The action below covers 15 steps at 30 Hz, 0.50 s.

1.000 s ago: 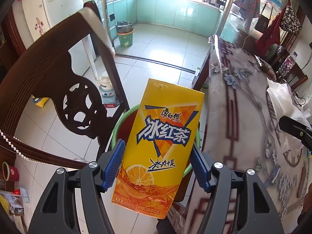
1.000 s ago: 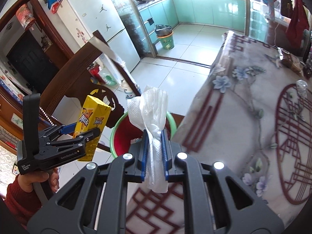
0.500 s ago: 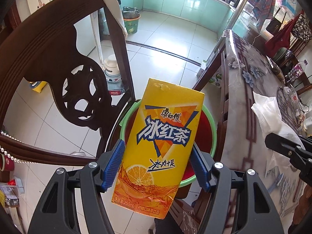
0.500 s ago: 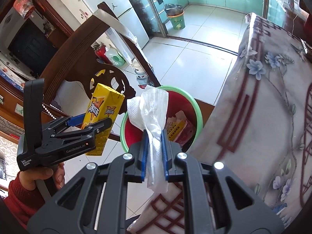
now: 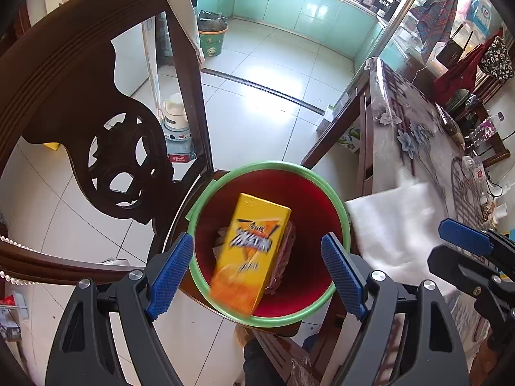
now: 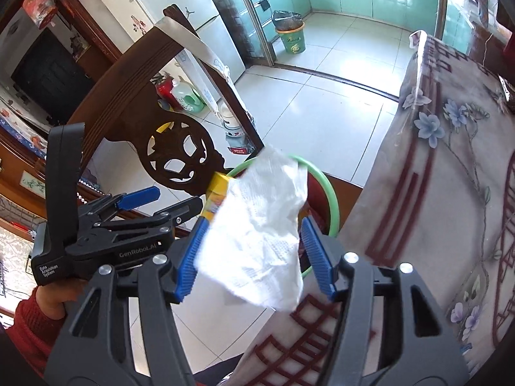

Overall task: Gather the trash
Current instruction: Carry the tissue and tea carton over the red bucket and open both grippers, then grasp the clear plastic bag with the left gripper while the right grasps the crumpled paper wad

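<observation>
The yellow drink carton (image 5: 251,254) is blurred and loose, dropping into the red bin with a green rim (image 5: 267,164). My left gripper (image 5: 257,239) hangs over the bin, jaws opening, pads clear of the carton. In the right wrist view, my right gripper (image 6: 254,225) has its jaws opening too. The white tissue (image 6: 257,225) sits loose and blurred between them, above the bin rim (image 6: 330,193). The left gripper (image 6: 167,201) and a corner of the carton (image 6: 219,189) show there too. The left wrist view catches the tissue (image 5: 392,225) and right gripper (image 5: 457,251).
A dark carved chair back (image 5: 112,148) rises left of the bin, which rests on the seat. The table with a floral cloth (image 5: 412,148) borders the bin on the right. A hand in a red sleeve (image 6: 48,302) holds the left gripper. A small green bin (image 5: 210,40) stands far off.
The left gripper's jaws spread and let the carton go; it has dropped into the bin. The right gripper's jaws parted from the tissue, which has loosened. Both grippers came closer over the bin.
</observation>
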{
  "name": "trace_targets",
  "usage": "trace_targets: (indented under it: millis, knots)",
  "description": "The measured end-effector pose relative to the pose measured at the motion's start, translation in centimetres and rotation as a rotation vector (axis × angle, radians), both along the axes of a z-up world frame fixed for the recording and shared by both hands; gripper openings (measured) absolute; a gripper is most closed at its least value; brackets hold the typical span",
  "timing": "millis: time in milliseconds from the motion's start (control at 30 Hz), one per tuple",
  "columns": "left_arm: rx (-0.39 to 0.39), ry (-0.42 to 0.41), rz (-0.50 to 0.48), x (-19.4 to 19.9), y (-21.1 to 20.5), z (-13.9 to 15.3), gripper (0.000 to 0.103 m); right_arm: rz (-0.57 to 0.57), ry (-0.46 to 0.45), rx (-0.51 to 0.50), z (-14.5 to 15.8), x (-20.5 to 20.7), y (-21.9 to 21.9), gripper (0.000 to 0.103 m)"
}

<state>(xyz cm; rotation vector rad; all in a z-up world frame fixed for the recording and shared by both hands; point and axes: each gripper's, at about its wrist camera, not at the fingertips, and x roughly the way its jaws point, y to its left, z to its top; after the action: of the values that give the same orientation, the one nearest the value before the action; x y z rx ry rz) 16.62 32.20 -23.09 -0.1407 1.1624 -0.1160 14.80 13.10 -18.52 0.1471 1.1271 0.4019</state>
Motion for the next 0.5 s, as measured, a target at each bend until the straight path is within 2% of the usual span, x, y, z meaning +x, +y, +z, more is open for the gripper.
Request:
trace_targets:
  millis: [267, 500]
  knots:
    - [0.016, -0.031, -0.009, -0.3, -0.7, 1.3, 0.078, -0.045, -0.017, 0.003, 0.9, -0.4, -1.8, 0.058]
    - [0.043, -0.080, 0.014, -1.4, -0.7, 3.0, 0.078, -0.153, -0.040, -0.028, 1.9, -1.7, -7.0, 0.061]
